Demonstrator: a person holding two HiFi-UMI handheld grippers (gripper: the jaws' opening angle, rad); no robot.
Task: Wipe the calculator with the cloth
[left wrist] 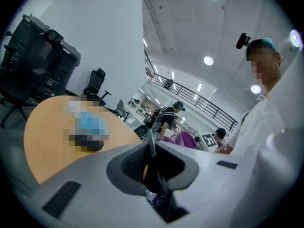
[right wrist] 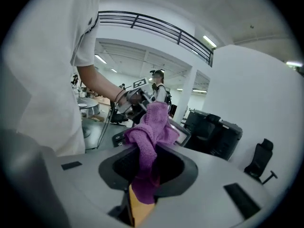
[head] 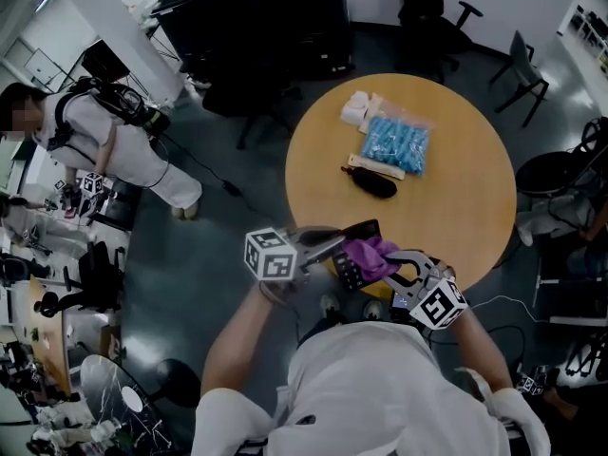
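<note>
In the head view my left gripper (head: pixel 331 242) is shut on a dark calculator (head: pixel 350 235) and holds it tilted over the near edge of the round table (head: pixel 456 198). My right gripper (head: pixel 395 265) is shut on a purple cloth (head: pixel 370 255), which rests against the calculator's face. The left gripper view has the calculator (left wrist: pixel 152 144) edge-on between the jaws of the left gripper (left wrist: pixel 153 152), with the cloth (left wrist: pixel 185 139) beyond it. In the right gripper view the cloth (right wrist: pixel 149 132) bunches out of the right gripper (right wrist: pixel 148 161), and the calculator (right wrist: pixel 184 133) lies behind it.
On the table lie a clear bag of blue items (head: pixel 397 145), a black pouch (head: pixel 372 183) and a white packet (head: pixel 357 110). A black cabinet (head: pixel 256 27) and office chairs (head: pixel 522 69) stand beyond. Another person (head: pixel 119 141) stands at the left.
</note>
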